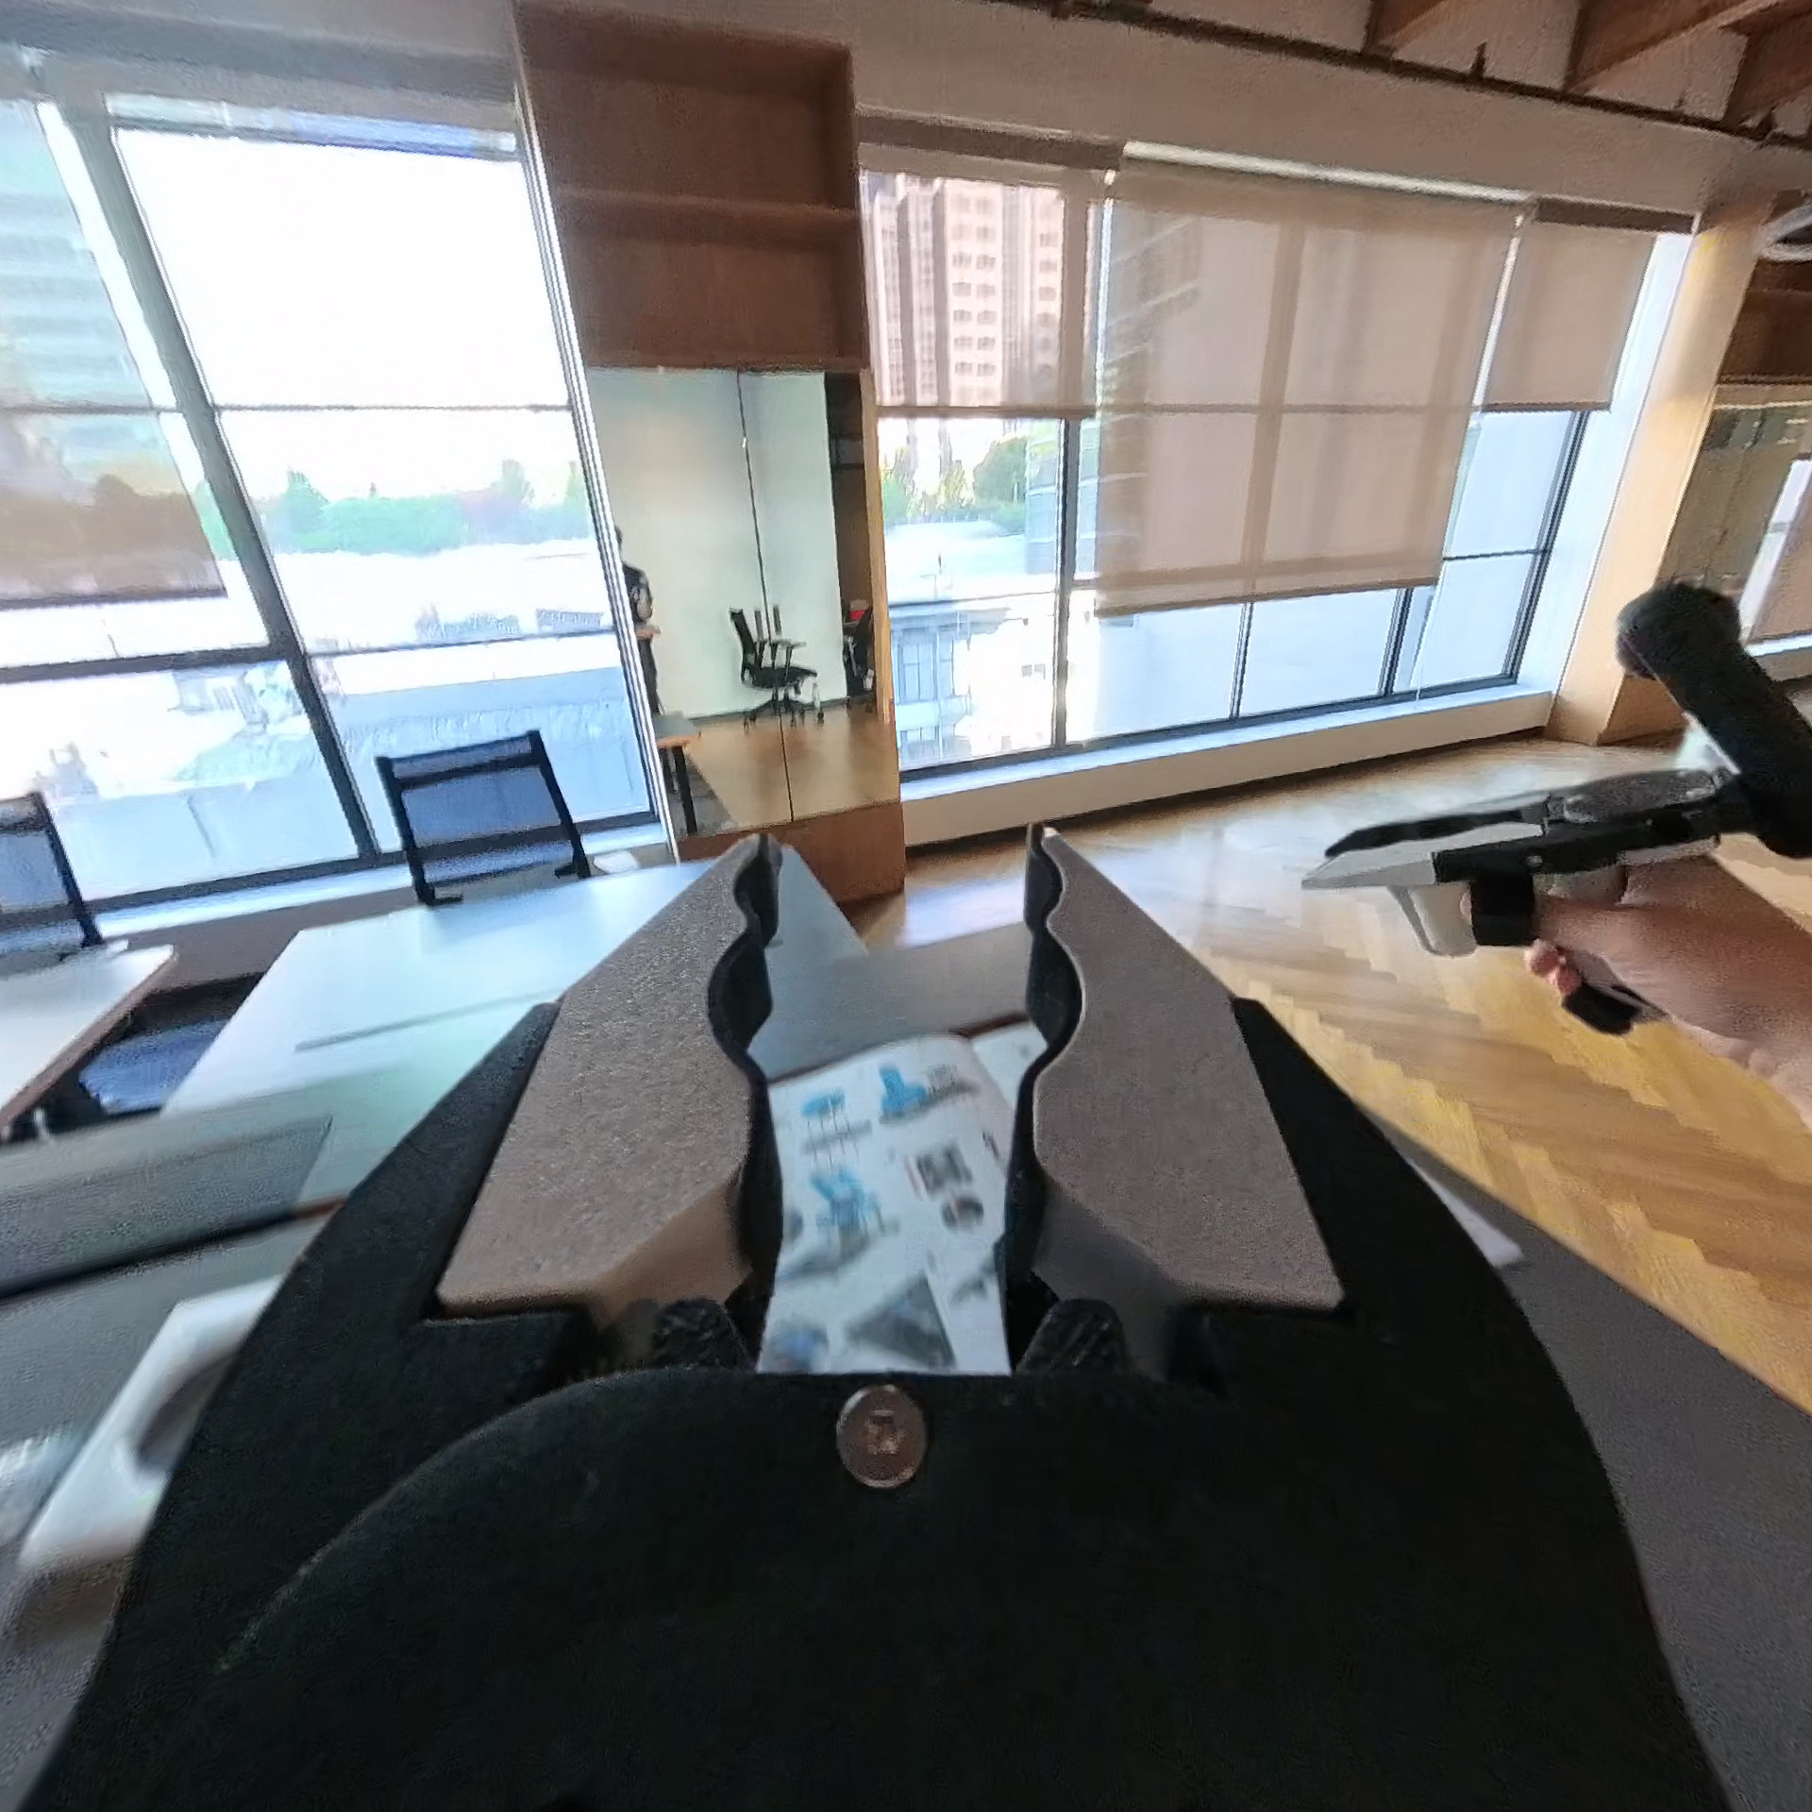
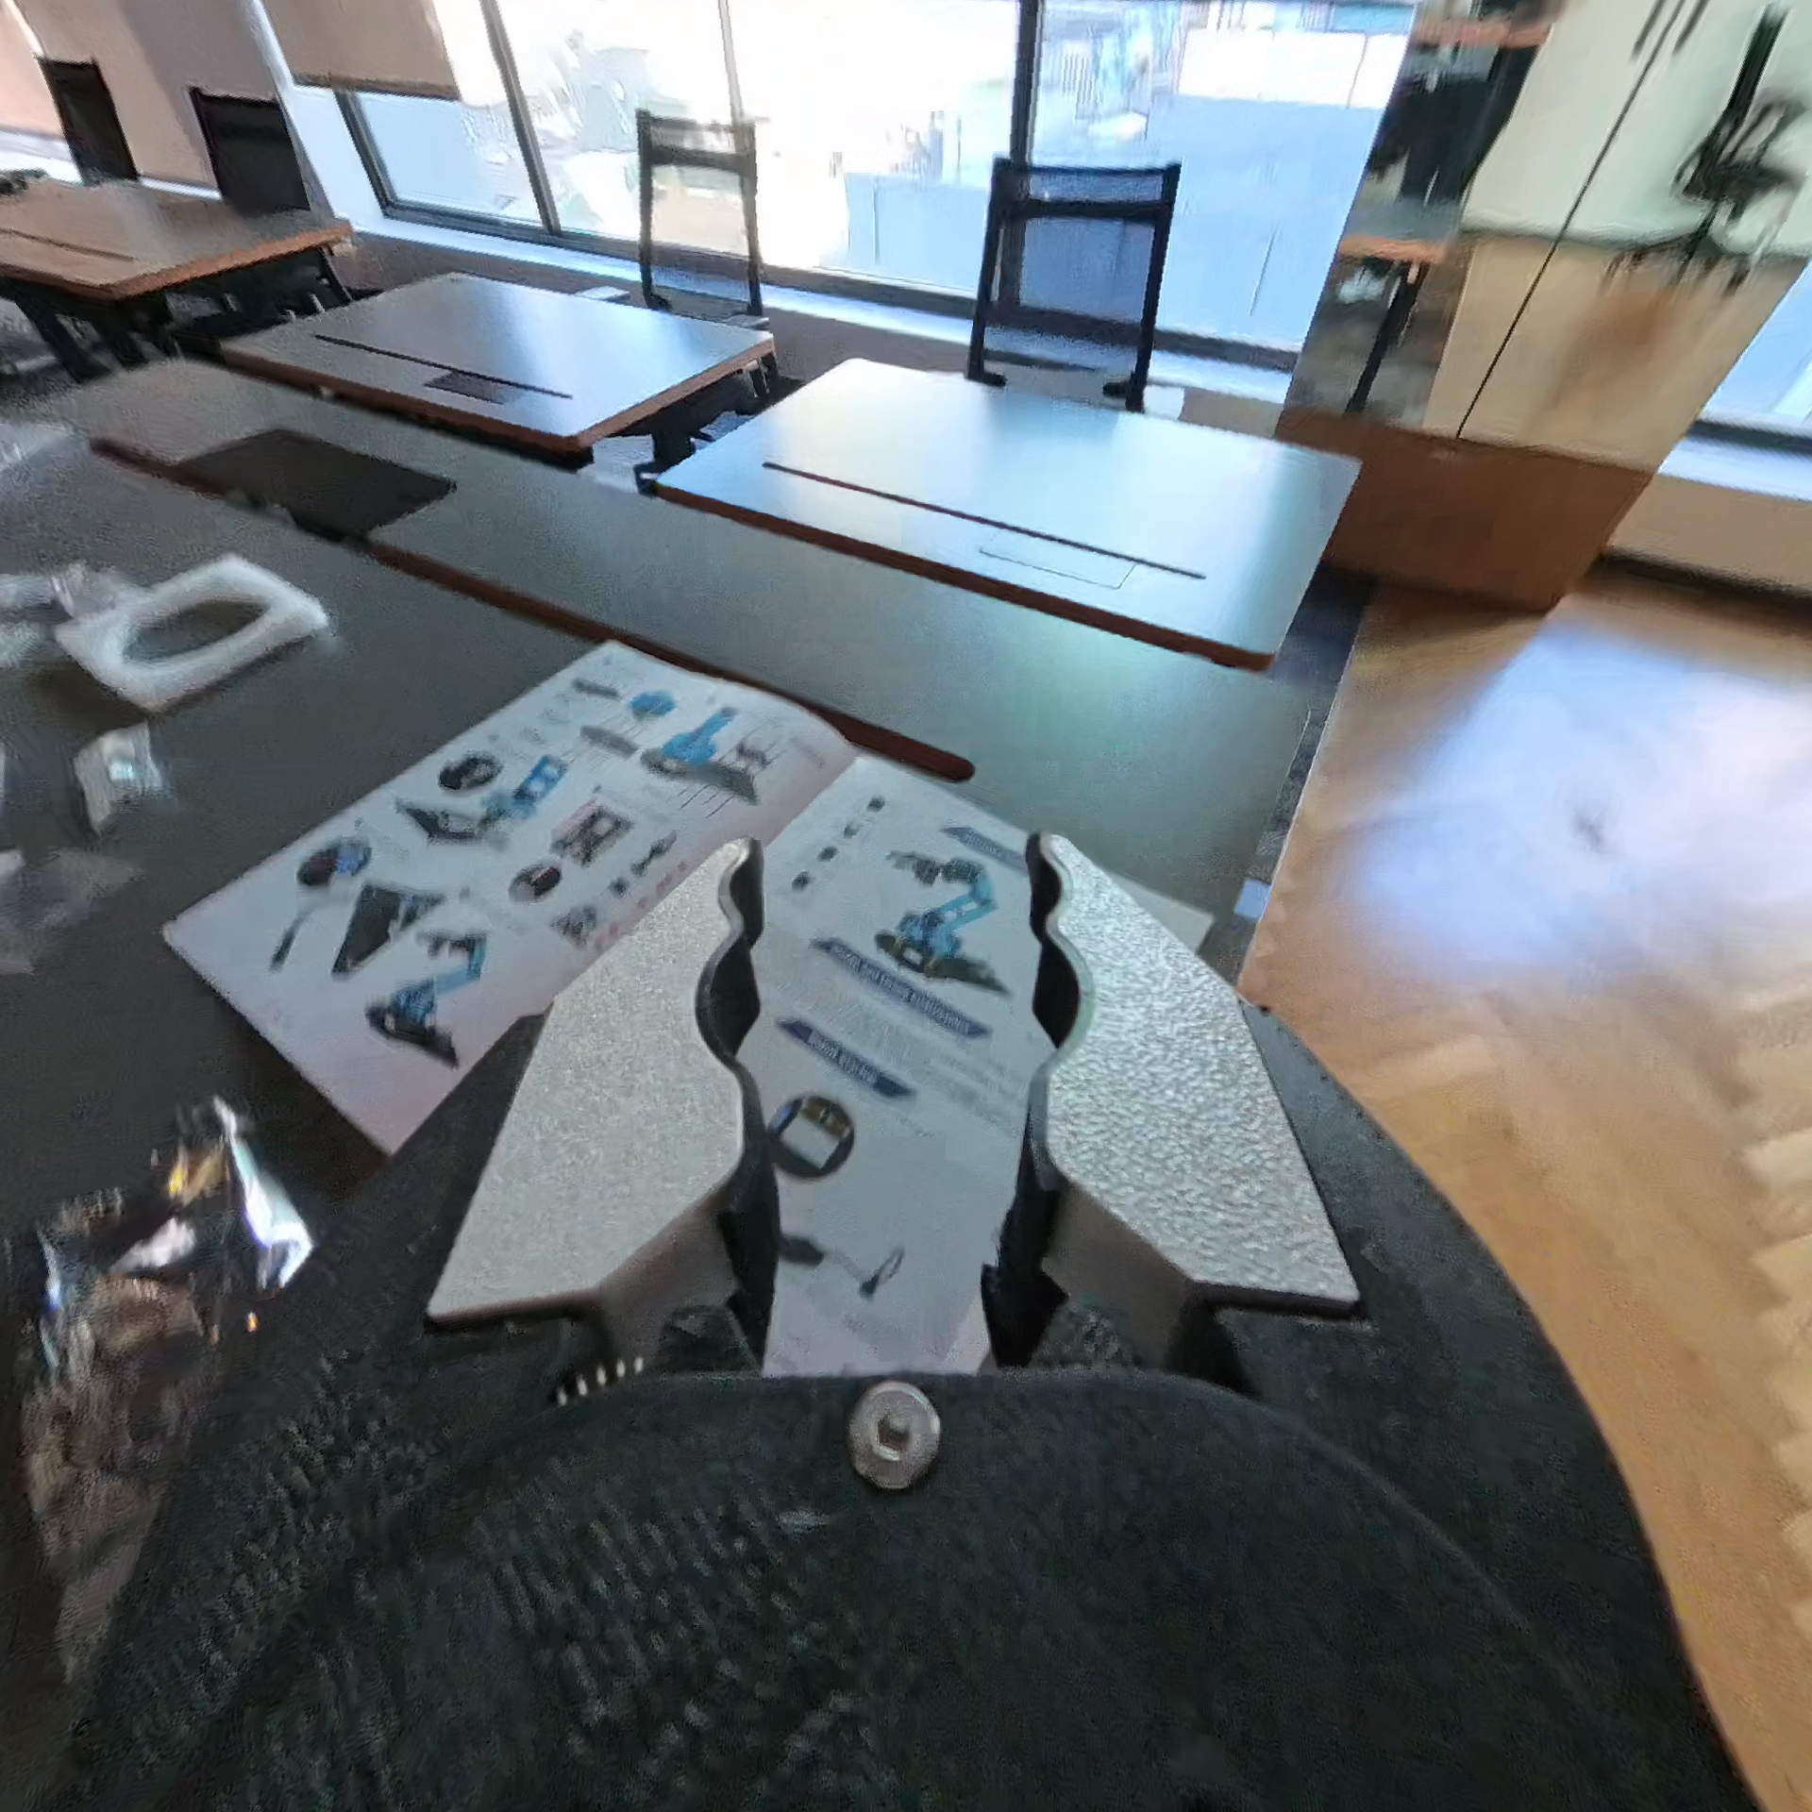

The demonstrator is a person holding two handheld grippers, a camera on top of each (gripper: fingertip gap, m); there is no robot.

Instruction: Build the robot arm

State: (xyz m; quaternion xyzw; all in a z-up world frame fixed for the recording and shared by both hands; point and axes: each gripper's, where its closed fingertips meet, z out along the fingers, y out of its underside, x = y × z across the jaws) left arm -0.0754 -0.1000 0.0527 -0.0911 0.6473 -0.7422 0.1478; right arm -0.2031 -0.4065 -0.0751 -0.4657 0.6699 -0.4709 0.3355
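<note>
- Left gripper (image 1: 897,863): fingers apart, nothing between them; held above the near dark table (image 1: 1530,1304), pointed toward the far windows.
- Right gripper (image 2: 894,863): fingers apart, nothing gripped; held above the right-hand page of the open booklet (image 2: 510,882), clear of the paper. Also seen at the far right of the left wrist view (image 1: 1319,863), carried in a person's hand (image 1: 1686,971) over the wooden floor (image 1: 1422,1030); from that side, finger gap cannot be told.
- Open booklet: printed pages with blue and black pictures, lying flat on the dark table (image 2: 833,637), near its right edge; blurred. Visible between the left gripper's fingers too (image 1: 882,1157).
- White foam ring (image 2: 191,628): on the dark table, far left of the booklet, well apart from both grippers.
- Small clear bag (image 2: 118,775): on the table, just near of the foam ring.
- Crumpled shiny wrapper (image 2: 167,1255): near left, beside the right gripper's body.
- Grey desks (image 2: 1030,490): beyond the dark table, with black chairs (image 2: 1074,265) behind them, by the windows.
- Wooden shelf column (image 1: 706,196): between the windows, mirrored panel below.
</note>
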